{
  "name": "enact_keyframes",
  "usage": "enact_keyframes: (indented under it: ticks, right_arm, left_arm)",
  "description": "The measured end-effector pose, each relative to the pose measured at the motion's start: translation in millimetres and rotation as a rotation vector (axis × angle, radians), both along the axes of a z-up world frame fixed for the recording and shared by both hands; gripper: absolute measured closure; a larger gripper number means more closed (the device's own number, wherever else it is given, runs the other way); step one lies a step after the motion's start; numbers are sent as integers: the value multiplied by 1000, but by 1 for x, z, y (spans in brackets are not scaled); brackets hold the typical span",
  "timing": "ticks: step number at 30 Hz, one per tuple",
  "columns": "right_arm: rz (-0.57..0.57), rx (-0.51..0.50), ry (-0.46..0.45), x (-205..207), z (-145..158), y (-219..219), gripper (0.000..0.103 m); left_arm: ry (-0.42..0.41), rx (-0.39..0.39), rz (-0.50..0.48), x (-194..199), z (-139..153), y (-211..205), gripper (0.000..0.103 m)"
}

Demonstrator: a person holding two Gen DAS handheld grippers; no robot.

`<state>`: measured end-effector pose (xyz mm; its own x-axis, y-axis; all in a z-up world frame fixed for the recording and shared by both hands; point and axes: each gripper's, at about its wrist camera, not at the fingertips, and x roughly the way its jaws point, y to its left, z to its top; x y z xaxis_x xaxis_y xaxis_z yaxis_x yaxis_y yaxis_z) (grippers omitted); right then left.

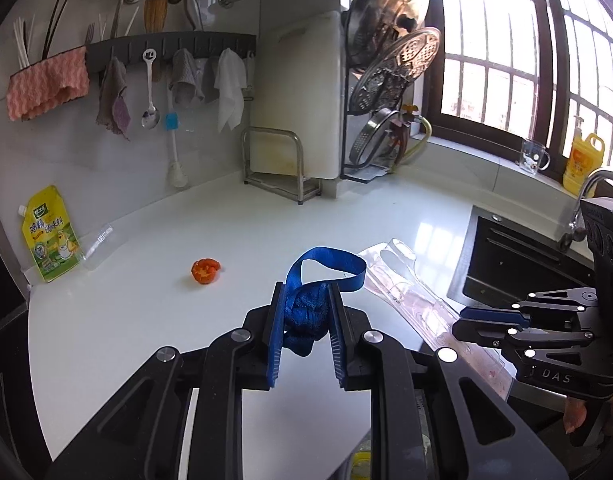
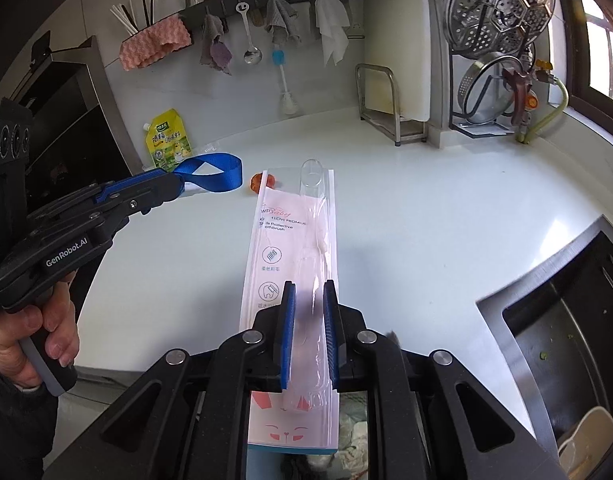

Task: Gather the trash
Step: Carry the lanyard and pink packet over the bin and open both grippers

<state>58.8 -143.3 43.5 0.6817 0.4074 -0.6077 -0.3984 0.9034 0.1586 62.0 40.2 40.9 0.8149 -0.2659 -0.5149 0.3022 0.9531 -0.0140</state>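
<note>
Both grippers are full: left gripper (image 1: 304, 320) clenches a blue strap (image 1: 326, 272), right gripper (image 2: 310, 320) pinches toothbrush packaging (image 2: 294, 240), presumably bound for disposal.

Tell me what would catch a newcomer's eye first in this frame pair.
Each gripper already carries something: the left gripper is clamped on a bunched blue strap whose loop sticks up, and the right gripper pinches a long toothbrush blister pack pointing away over the white counter. Behind them a small orange scrap lies alone on the counter, with a yellow seasoning pouch leaning against the wall at the left.
</note>
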Motion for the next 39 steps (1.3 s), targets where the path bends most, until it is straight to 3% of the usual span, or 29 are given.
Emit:
enact_keyframes:
  ticks: [8, 16, 29, 35, 39]
  right_arm:
    - [-44, 28, -6, -66, -19, -37, 90]
    - [-83, 17, 27, -108, -44, -46, 90]
    - [-93, -28, 140, -130, -97, -36, 89]
    - [-112, -156, 132, -134, -111, -29, 89]
    - [-122, -184, 141, -130, -119, -27, 89]
  left_arm:
    - [30, 5, -82, -53, -10, -29, 83]
    - [121, 14, -149, -79, -50, -51, 83]
    - [246, 43, -208, -98, -108, -74, 83]
    - [308, 60, -200, -95, -135, -73, 83]
    - [347, 74, -210, -92, -152, -74, 83]
